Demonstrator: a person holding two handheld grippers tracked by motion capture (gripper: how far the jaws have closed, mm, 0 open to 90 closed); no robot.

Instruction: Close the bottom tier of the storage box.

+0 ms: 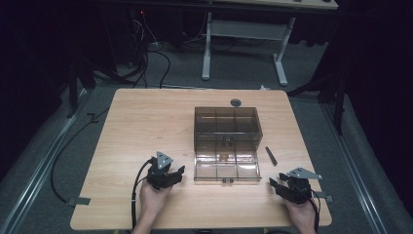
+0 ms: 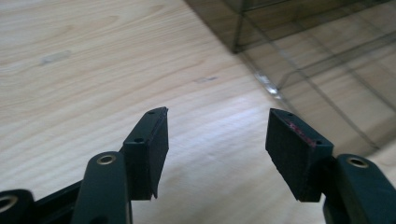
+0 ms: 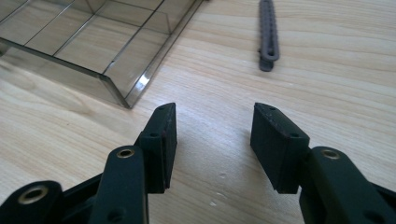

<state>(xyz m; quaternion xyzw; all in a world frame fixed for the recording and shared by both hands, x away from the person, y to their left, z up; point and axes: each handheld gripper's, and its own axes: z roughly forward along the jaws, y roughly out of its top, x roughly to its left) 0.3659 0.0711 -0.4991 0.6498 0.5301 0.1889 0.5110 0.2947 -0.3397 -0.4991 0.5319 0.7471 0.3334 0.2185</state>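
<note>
A clear smoky plastic compartment box (image 1: 227, 127) stands open at the table's middle, its lid (image 1: 226, 166) folded down toward me with dividers showing. A hand holds my left gripper (image 1: 178, 173) just left of the lid, open, nothing between its jaws; the box corner (image 2: 261, 81) lies ahead to its right. At the table's near right corner another hand holds my right gripper (image 1: 274, 184), open and empty too. Ahead of it lies a dark ridged strip (image 3: 268, 32), also seen right of the box (image 1: 271, 156). The lid corner (image 3: 123, 95) sits ahead to its left.
The light wooden table (image 1: 141, 122) has a round grommet (image 1: 235, 102) behind the box. Cables trail off the left side onto the grey floor. A white desk frame (image 1: 243, 44) stands beyond the table's far edge.
</note>
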